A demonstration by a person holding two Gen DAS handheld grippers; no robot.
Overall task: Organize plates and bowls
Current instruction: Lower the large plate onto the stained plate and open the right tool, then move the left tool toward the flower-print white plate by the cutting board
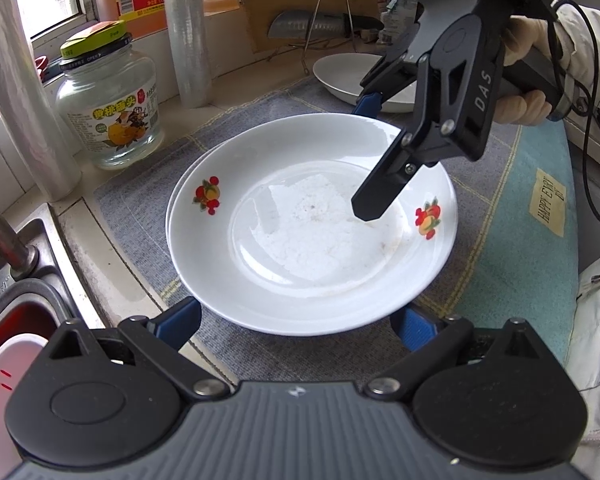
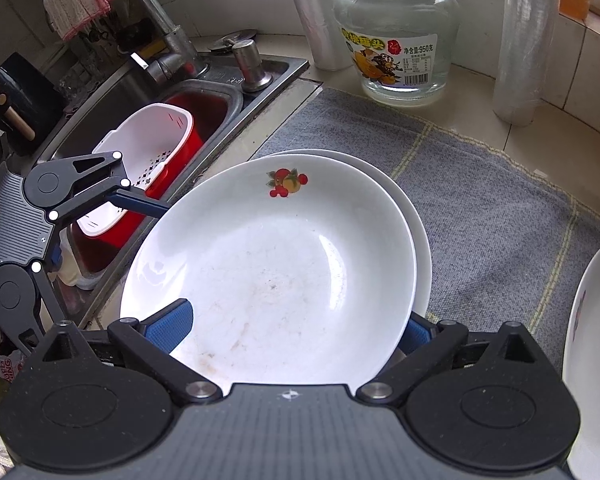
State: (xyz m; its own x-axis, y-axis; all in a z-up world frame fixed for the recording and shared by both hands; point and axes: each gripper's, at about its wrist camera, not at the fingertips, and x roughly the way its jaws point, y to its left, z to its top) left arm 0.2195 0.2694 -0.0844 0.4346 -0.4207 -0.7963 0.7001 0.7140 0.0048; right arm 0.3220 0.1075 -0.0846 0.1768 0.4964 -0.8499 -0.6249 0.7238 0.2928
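A white plate with fruit prints (image 1: 312, 236) (image 2: 272, 276) sits nested on a second white plate (image 2: 414, 216) on the grey mat (image 1: 140, 196). My right gripper (image 2: 288, 328) is wide open astride the top plate's rim, one finger inside it and one outside; it also shows in the left wrist view (image 1: 370, 156). My left gripper (image 1: 296, 320) is open at the opposite rim, its fingers (image 1: 180, 320) low beside the plate; it also shows in the right wrist view (image 2: 112, 236). Whether either touches the plate I cannot tell. A third white plate (image 1: 340, 76) (image 2: 592, 360) lies apart on the mat.
A glass jar (image 1: 112, 108) and two cling-film rolls (image 1: 188, 32) stand behind the mat. The sink (image 2: 180, 96) with a red and white basket (image 2: 148, 152) and tap lies beside it. A knife on a wire rack (image 1: 320, 24) is at the back.
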